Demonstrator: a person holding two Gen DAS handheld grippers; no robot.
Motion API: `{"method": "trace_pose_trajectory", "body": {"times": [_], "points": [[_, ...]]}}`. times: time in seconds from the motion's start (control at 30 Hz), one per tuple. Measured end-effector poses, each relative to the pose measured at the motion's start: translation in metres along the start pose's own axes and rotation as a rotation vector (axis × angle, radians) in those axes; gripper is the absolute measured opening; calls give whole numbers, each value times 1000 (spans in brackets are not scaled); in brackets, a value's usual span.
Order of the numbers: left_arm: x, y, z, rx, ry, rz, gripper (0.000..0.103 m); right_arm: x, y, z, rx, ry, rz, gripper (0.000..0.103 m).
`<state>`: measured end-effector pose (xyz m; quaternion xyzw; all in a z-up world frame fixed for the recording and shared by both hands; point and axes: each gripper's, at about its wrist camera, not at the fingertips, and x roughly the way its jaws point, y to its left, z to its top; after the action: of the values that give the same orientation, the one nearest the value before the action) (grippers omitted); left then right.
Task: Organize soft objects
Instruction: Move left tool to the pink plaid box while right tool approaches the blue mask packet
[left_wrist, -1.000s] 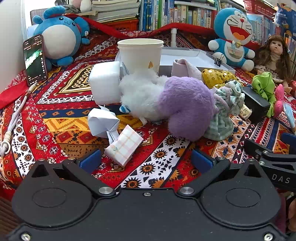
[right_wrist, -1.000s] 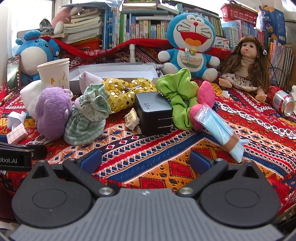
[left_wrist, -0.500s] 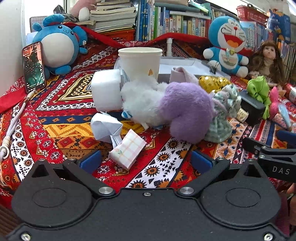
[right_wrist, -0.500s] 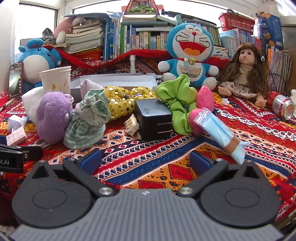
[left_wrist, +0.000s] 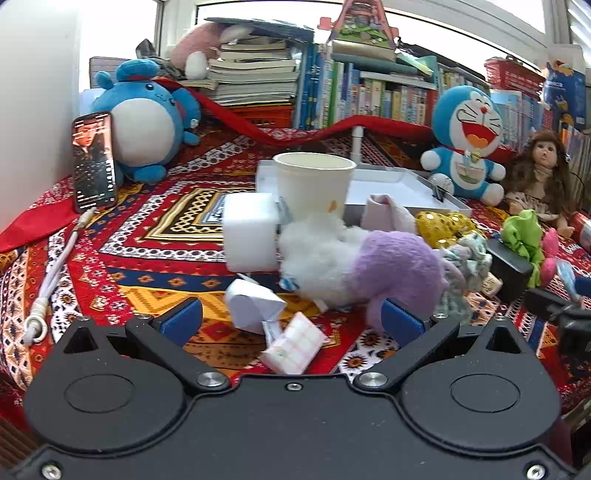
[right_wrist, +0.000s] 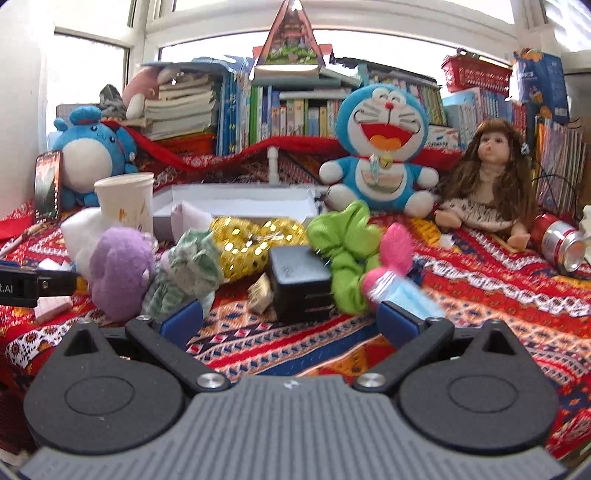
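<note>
Red patterned woven cloth (left_wrist: 155, 236) underneath, crammed bookshelves (right_wrist: 280, 110) behind. Left gripper (left_wrist: 291, 321) released, blue pads wide apart, gripping nothing. Straight ahead of it, close: folded white paper (left_wrist: 251, 302) and a small pink checked packet (left_wrist: 295, 345). Ahead and slightly right: fluffy white plush (left_wrist: 317, 254) touching a purple plush toy (left_wrist: 399, 273). Beyond: white paper cup (left_wrist: 314, 184) before a shallow white tray (left_wrist: 391, 184). Right gripper (right_wrist: 290, 321) likewise spread, empty. Directly ahead of it: black charger block (right_wrist: 299, 284); just right, lime green scrunchie (right_wrist: 347, 254); left, gold sequin scrunchie (right_wrist: 243, 243) and green striped fabric (right_wrist: 192, 269).
</note>
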<state>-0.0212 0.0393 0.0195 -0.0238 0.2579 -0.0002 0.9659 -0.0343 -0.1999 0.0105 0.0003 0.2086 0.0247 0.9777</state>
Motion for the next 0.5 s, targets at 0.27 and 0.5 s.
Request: {"method": "trace_pose_trajectory", "body": {"times": [0.27, 0.5], "points": [[-4, 8, -8, 6, 13, 19, 103, -4, -27, 6, 24, -27, -107, 103], [-6, 8, -13, -6, 39, 9, 95, -1, -57, 3, 107, -13, -168, 103]]}}
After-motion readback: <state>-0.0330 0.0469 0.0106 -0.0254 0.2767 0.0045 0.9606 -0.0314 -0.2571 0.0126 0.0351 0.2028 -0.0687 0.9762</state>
